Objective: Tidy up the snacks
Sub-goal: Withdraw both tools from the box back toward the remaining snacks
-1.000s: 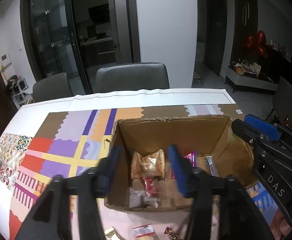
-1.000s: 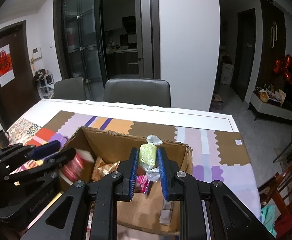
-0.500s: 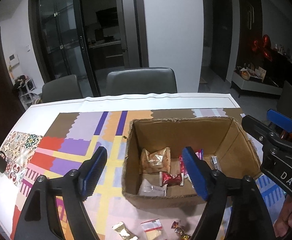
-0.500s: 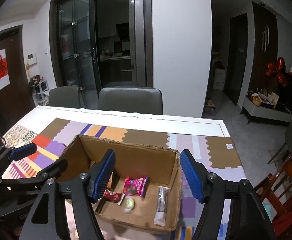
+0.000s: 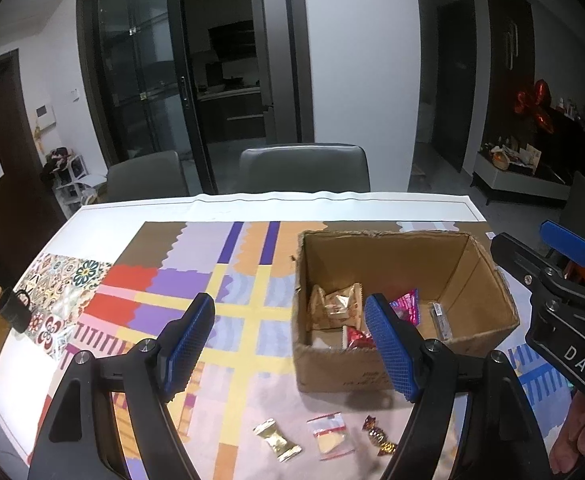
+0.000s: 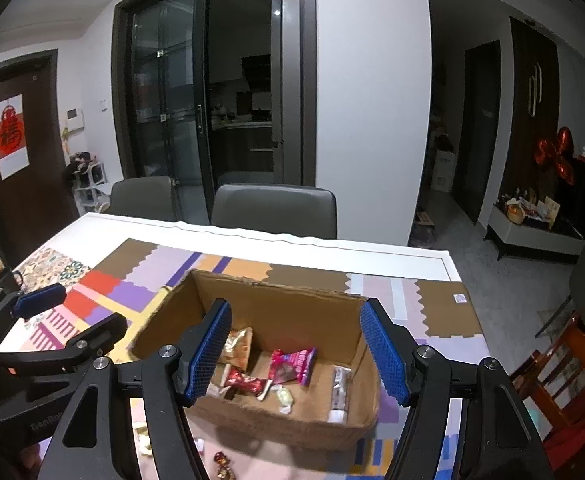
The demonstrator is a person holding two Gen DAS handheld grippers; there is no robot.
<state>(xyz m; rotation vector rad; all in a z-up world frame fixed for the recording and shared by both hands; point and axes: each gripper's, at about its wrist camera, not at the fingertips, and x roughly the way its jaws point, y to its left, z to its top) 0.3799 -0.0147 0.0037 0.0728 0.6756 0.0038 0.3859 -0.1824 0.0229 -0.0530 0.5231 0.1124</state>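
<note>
Far left on the table (image 5: 104, 216), a dark mug (image 5: 12, 309) standing on the patterned mat (image 5: 196, 280). Left tool (image 5: 290, 340) released, jaws spread wide after just opening, nothing between the pads, poised above mat and box edge. Near the front edge, three loose snacks lying in a row just before the box: gold packet (image 5: 277, 439), clear sachet (image 5: 330, 436), twisted candy (image 5: 379, 435). Right of centre, an open box (image 5: 384, 242) sitting on the mat, holding a tan packet (image 5: 334, 305), a red candy (image 5: 357, 337), a pink packet (image 5: 406, 305), a pale green candy (image 6: 285, 398) and a slim bar (image 5: 439, 320) by the right wall. Right tool (image 6: 295, 350) likewise released, jaws just opened, empty, hovering over the box. Two grey chairs (image 5: 304, 168) standing behind the table.
</note>
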